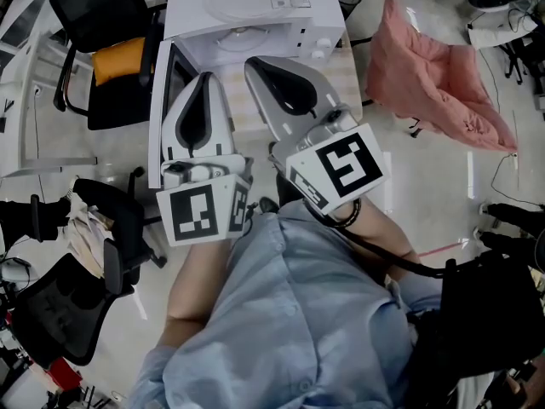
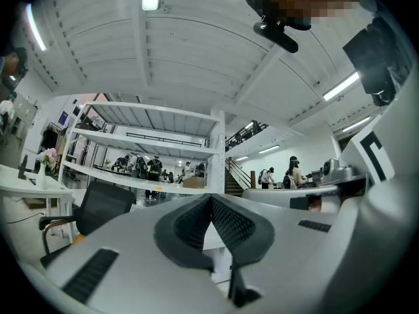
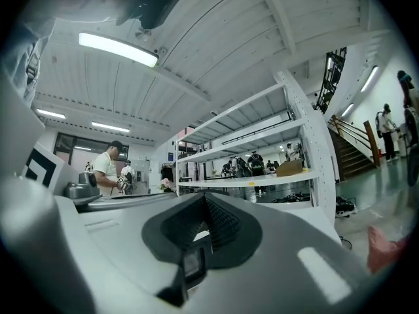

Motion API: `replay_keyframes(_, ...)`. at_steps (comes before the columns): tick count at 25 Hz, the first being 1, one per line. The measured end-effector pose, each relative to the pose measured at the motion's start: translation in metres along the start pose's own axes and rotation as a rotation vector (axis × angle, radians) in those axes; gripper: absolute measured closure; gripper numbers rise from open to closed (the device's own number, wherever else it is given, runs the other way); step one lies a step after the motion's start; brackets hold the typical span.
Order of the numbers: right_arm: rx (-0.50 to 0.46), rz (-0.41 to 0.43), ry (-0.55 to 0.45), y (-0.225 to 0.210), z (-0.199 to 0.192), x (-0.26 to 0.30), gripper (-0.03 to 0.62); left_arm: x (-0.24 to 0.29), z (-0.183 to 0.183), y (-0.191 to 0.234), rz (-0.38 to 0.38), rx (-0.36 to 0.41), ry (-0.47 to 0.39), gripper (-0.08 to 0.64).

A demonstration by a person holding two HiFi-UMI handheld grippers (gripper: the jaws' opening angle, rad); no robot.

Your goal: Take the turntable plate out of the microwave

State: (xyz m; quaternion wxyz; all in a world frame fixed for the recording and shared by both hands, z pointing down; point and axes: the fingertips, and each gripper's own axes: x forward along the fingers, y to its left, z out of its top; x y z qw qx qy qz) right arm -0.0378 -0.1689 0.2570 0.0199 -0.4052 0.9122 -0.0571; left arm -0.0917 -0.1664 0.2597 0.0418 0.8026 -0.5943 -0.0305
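White m/wave (image 1: 255,2) upright, door (image 1: 164,118) swung open to L.

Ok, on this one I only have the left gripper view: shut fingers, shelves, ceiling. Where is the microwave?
Observer: The head view shows the white microwave on a table, just ahead of the left gripper.
Operator: Is its door open?
Observer: Yes, the door stands swung out to the left.
Operator: And the right gripper?
Observer: The right gripper has its fingers shut on nothing, and it is held level beside the left one, also facing the microwave.
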Motion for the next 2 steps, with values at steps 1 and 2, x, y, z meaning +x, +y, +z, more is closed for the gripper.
replay_keyframes(1,0.0,0.001,0.001,0.0002,-0.0002,0.0004,0.592,0.0004,-0.0003,0.0008,0.001,-0.002,0.001,0.553)
replay_keyframes(2,0.0,0.002,0.002,0.0003,-0.0003,0.0007,0.592,0.0009,-0.0006,0.0015,0.002,-0.004,0.003,0.554)
